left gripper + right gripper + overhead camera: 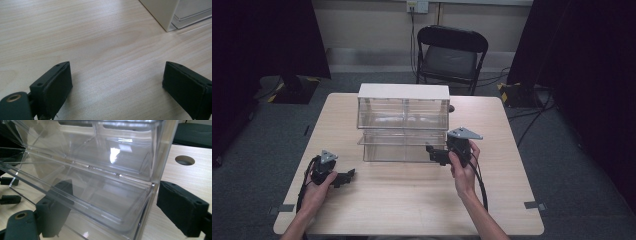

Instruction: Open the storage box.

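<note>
Right gripper point(438, 153) is up against the right front corner of the clear bin point(403, 122) at mid-table point(412, 200), jaws spread wide, one seen through the plastic, the other outside the end wall. Left gripper point(343, 177) rests low on the wood, well left of the bin, jaws wide apart, holding nothing

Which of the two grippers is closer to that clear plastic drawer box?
The right gripper: its open jaws straddle the front right corner of the clear plastic drawer box. The left gripper sits open over bare table, off the box's front left.
</note>
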Tool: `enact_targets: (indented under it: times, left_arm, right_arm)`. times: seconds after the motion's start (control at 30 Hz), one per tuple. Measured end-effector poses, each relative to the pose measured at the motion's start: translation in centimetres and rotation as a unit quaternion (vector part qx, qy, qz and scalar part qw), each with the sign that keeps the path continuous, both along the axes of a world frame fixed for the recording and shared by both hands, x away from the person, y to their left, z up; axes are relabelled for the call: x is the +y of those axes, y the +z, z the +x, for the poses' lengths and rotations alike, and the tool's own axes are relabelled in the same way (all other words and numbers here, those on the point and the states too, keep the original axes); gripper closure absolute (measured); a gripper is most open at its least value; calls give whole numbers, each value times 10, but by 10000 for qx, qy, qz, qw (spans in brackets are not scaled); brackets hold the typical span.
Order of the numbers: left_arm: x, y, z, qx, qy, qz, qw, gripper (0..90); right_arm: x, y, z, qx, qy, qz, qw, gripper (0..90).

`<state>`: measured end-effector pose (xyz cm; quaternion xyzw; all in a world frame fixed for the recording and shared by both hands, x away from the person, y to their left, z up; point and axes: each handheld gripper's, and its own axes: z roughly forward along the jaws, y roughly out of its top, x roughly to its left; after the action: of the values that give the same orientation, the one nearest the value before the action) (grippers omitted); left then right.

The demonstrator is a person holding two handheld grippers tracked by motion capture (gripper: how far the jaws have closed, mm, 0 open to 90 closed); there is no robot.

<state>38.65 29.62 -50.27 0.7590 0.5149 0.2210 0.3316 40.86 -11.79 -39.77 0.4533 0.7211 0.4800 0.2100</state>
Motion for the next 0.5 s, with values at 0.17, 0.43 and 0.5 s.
enact_targets:
  times: [0.17, 0.43, 0.5]
  left_arm:
    - [0, 0, 0, -1, 1, 0, 10000, 83]
    - [0, 0, 0, 0, -1, -2, 10000, 83]
    - [0, 0, 0, -1, -1, 1, 10000, 83]
  right_arm:
    - [1, 4, 1, -23, 75, 1, 10000, 133]
    - [1, 8, 0, -96, 88, 69, 9999, 133]
    - [1, 9, 1, -106, 80, 99, 9999, 133]
